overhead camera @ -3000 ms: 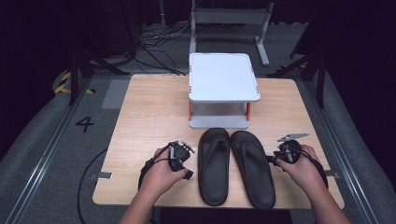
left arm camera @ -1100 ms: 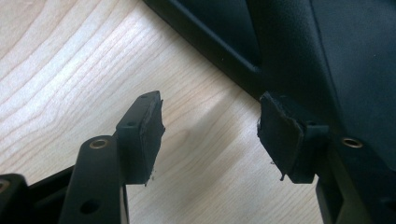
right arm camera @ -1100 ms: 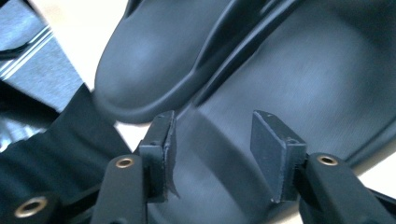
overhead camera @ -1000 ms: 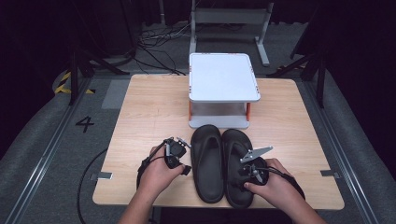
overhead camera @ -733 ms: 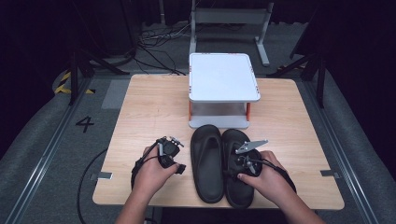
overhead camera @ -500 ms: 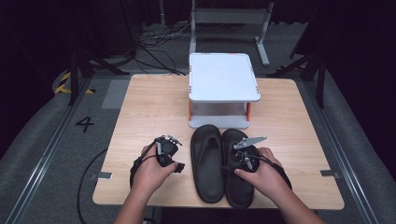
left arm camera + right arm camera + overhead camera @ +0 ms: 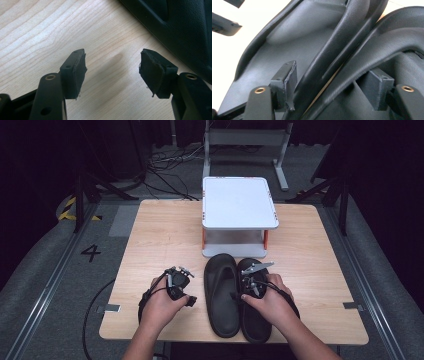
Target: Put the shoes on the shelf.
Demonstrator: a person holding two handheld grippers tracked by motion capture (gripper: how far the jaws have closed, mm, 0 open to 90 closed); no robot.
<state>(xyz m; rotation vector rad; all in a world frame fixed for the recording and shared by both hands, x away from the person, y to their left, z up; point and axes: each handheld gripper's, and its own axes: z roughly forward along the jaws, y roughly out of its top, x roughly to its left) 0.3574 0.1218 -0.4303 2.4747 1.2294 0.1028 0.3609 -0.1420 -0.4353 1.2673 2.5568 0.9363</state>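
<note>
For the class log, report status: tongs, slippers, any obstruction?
Left tongs open over bare table. Right tongs just opening, straddling touching inner edges of both slippers; grip unclear. White stand just beyond the toes.

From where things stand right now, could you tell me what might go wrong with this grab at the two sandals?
1. The right claw straddles the touching edges of both sandals, the left sandal and the right sandal. Its jaws have just been opening; closing now would probably pinch both rims together, so one may slip out on lifting.
2. The left claw stands open over bare table, lending no support.
3. The white stand sits right beyond the toes, so a push forward could bump it.
</note>
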